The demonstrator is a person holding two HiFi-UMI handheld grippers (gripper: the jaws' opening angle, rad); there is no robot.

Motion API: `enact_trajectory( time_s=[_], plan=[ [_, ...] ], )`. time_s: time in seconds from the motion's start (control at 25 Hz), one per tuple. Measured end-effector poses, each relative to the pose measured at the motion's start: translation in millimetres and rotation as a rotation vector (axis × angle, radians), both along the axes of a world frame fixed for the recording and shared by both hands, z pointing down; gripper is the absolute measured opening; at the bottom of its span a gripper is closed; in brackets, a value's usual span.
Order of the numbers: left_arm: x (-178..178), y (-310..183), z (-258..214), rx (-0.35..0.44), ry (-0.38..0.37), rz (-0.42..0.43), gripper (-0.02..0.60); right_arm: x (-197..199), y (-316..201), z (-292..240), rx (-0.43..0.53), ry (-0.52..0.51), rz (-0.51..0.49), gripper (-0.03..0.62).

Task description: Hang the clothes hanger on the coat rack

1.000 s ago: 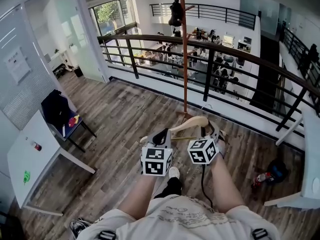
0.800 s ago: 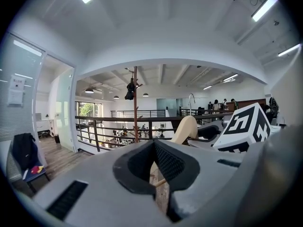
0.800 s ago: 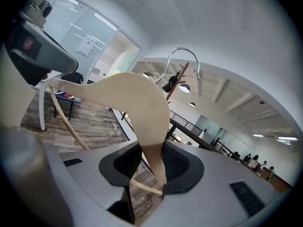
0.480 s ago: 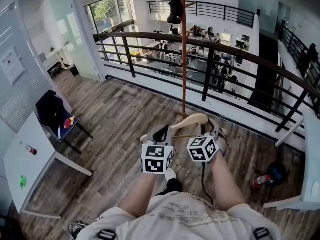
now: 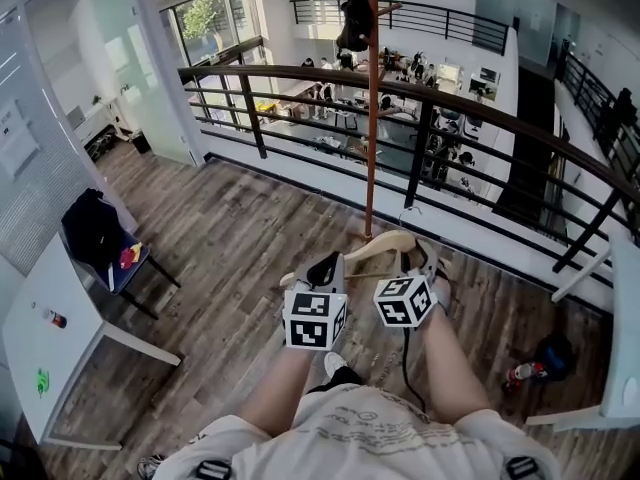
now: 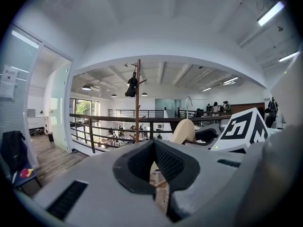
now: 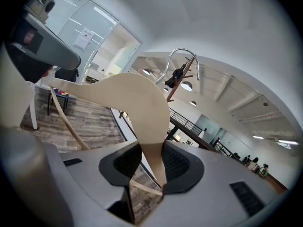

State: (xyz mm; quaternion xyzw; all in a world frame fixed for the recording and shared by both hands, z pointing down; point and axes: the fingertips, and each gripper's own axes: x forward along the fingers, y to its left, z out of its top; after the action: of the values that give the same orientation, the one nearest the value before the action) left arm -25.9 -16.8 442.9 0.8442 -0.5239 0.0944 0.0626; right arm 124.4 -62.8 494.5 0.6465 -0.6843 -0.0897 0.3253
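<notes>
Holding the hanger (image 5: 385, 246) out in front of your chest with both tools, you have the left gripper (image 5: 322, 266) closed down narrow on the thin wood near its left end. The right gripper (image 5: 421, 260) is clamped on the broader right arm, its jaws part-way apart with the wood filling the gap. The hanger sits roughly level above the floor (image 5: 230, 248), its hook (image 7: 182, 60) pointing up, close to the foot of the rack (image 5: 372, 118), whose pole rises before the railing (image 5: 480, 108) with a dark item (image 5: 355, 20) hung near its top.
</notes>
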Motion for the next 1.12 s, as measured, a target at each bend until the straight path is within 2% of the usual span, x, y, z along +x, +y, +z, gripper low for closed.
enact_trajectory(
  time_s=[0.28, 0.6, 0.84, 1.12],
  plan=[
    [-3.1, -51.8, -2.7, -0.015, 0.003, 0.019, 0.005, -1.0, -52.4, -4.9, -0.017, 0.004, 0.016, 0.132],
    [-28.7, -116.5, 1.7, -0.024, 0.011, 0.016, 0.005, -23.5, -116.2, -5.5, -0.019, 0.017, 0.015, 0.132],
    [-25.9, -153.2, 4.8, -0.038, 0.011, 0.012, 0.005, -21.8, -151.3, -15.3, -0.015, 0.027, 0.0, 0.132],
    [-35.3, -216.6, -4.8, -0.021, 0.015, 0.012, 0.005, -32.7, -215.7, -21.7, -0.013, 0.041, -0.009, 0.132]
  ],
)
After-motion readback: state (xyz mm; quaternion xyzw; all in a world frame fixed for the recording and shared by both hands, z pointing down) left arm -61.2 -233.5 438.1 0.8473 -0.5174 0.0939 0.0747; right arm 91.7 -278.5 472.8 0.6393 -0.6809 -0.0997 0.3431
